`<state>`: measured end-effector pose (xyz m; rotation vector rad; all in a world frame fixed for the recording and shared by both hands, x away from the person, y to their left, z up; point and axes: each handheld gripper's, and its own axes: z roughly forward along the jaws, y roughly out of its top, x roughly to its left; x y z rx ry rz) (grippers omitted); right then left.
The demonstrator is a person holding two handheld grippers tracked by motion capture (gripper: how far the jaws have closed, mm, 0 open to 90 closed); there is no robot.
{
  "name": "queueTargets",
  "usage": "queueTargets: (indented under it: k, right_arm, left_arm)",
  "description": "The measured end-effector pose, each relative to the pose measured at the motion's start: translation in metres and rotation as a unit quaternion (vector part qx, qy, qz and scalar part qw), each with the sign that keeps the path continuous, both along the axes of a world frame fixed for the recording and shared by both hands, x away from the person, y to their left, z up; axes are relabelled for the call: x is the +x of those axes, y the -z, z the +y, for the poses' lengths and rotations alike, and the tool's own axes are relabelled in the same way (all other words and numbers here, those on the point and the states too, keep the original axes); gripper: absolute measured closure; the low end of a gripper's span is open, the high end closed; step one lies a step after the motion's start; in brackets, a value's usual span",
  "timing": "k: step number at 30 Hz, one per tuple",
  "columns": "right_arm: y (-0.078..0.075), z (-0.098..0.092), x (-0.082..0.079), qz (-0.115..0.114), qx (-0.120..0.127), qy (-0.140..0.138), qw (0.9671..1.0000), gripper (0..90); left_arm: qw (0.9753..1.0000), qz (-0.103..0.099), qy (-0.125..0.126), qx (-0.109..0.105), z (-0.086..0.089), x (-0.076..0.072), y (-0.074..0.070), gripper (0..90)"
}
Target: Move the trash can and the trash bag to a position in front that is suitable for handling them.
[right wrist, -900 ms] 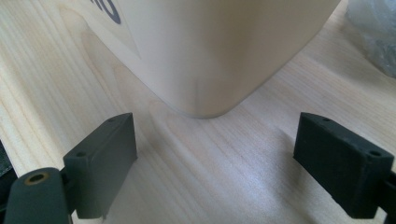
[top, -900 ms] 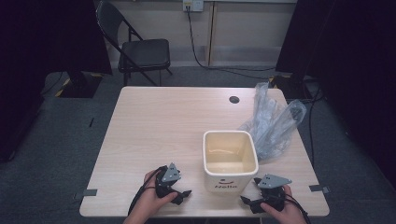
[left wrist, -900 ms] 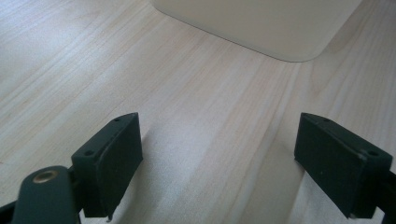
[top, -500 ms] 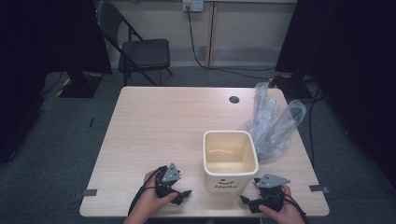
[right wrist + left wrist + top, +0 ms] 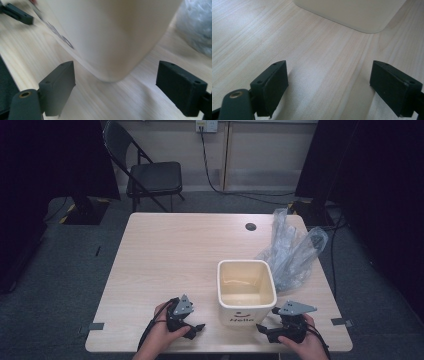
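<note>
Cataloguing by view, items as seen:

High view, bin: cream square bin, upright and open-topped, "Hello" printed on the near wall, standing on the near right part of the table.
High view, left gripper: left gripper held in a hand near the front edge, just left of the bin, jaws spread, pointing towards the bin, grasping nothing.
High view, right gripper: right gripper held in a hand at the bin's near right corner, jaws spread, grasping nothing.
High view, surroundings: crumpled clear plastic bag lying just behind and right of the bin; folding chair on the floor beyond the table.

Left gripper view, jaws: released, wide apart, bare wood between them.
Left gripper view, bin: lower wall ahead, apart from the jaws.

Right gripper view, jaws: released, wide apart, set either side of the bin's rounded corner, contact not discernible.
Right gripper view, other items: plastic bag at upper right; a jaw of the left gripper at upper left.
</note>
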<state>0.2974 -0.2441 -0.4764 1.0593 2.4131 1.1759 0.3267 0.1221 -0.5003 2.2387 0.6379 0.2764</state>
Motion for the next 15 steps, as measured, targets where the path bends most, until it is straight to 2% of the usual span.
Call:
queueTargets:
  k: [8, 10, 13, 15]
  right_arm:
    - [-0.005, 0.014, 0.003, 0.003, 0.002, -0.005, 1.0000, 14.5]
    - [-0.007, 0.017, 0.004, 0.002, -0.001, 0.005, 1.0000, 14.5]
    - [-0.008, 0.019, 0.007, 0.013, 0.014, 0.020, 0.9996, 13.4]
    - [-0.009, 0.021, 0.007, 0.013, 0.014, 0.024, 0.9995, 13.5]
  left_arm:
    - [1.0000, 0.000, 0.000, 0.000, 0.000, 0.000, 0.000, 14.3]
    - [1.0000, 0.000, 0.000, 0.000, 0.000, 0.000, 0.000, 14.3]
    - [1.0000, 0.000, 0.000, 0.000, 0.000, 0.000, 0.000, 14.3]
    - [1.0000, 0.000, 0.000, 0.000, 0.000, 0.000, 0.000, 14.3]
